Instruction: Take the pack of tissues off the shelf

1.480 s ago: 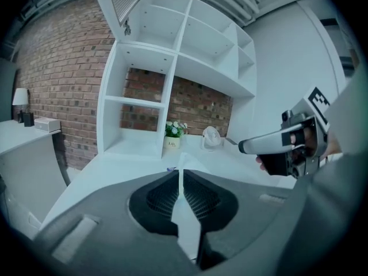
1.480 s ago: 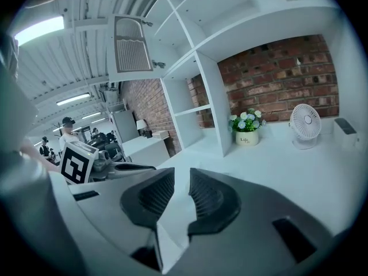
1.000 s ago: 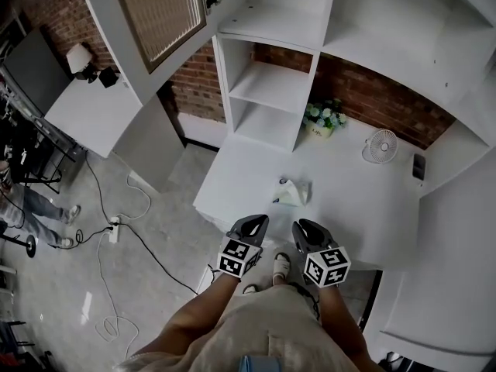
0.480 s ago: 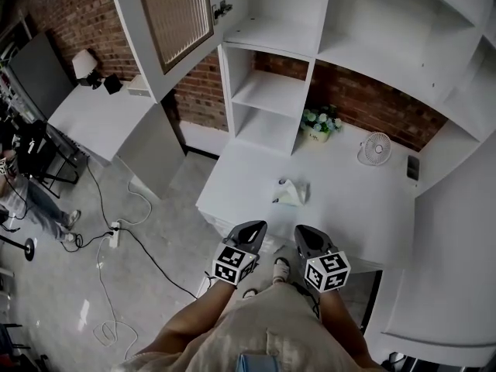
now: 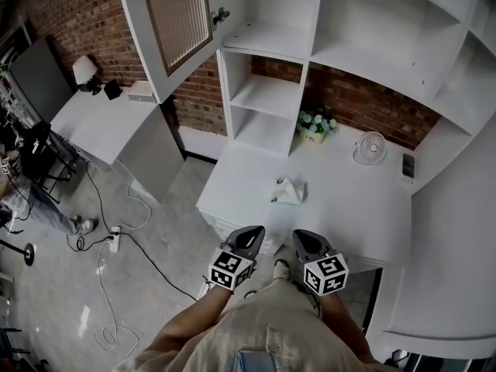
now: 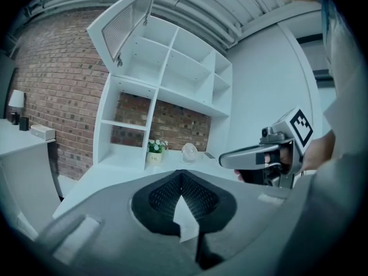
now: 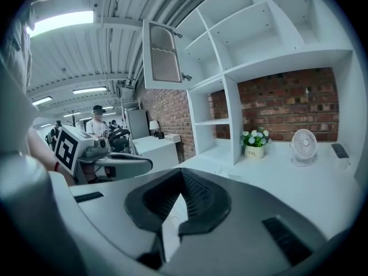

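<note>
Fingers (image 6: pixel 164 195) of my left gripper (image 5: pixel 250 234) are pressed together with nothing between them, and those of my right gripper (image 5: pixel 299 238) are closed and empty too. Both grippers hang side by side at the front edge of the desk (image 5: pixel 353 208). The pack of tissues (image 5: pixel 288 193) lies on the desk top, left of its middle, just ahead of my grippers and clear of the shelf (image 5: pixel 267 95). A flower pot (image 5: pixel 313 124) and a small fan (image 5: pixel 370 147) stand along the back edge.
</note>
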Tool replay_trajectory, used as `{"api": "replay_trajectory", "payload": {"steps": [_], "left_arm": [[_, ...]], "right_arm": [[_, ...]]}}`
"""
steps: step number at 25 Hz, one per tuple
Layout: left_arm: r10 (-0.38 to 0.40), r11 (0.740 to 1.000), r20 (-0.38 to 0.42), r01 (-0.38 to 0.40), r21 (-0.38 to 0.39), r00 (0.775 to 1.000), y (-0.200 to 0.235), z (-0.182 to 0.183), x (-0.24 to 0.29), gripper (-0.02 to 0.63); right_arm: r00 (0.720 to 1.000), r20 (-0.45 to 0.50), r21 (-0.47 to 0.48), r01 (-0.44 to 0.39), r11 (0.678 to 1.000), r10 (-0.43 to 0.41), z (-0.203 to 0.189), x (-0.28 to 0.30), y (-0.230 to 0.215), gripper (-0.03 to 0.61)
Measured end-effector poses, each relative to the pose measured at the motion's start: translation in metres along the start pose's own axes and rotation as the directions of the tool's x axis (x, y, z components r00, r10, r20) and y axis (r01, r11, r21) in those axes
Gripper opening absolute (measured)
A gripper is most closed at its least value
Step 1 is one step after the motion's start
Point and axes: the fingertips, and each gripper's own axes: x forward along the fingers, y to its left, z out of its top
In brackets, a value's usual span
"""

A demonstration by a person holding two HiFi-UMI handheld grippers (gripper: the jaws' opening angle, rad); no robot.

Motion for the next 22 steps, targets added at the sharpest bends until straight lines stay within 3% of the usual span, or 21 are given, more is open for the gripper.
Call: {"api": "replay_trajectory", "payload": {"steps": [14, 22], "left_arm": [[0.017, 1.000, 0.012, -0.017, -0.002, 1.000, -0.001, 0.001, -0.015, 0.009], [0.027, 1.000, 0.015, -0.027, 0.003, 1.000, -0.001, 0.002, -0.021, 0.009]], "right_arm": [[1.000, -0.012, -0.084, 0.001, 0.996, -0.002, 0.005, -0.008, 0.011, 0.015], [1.000, -0.020, -0.080, -0.007, 0.997, 0.006, 0.002, -0.011, 0.012, 0.015]]}}
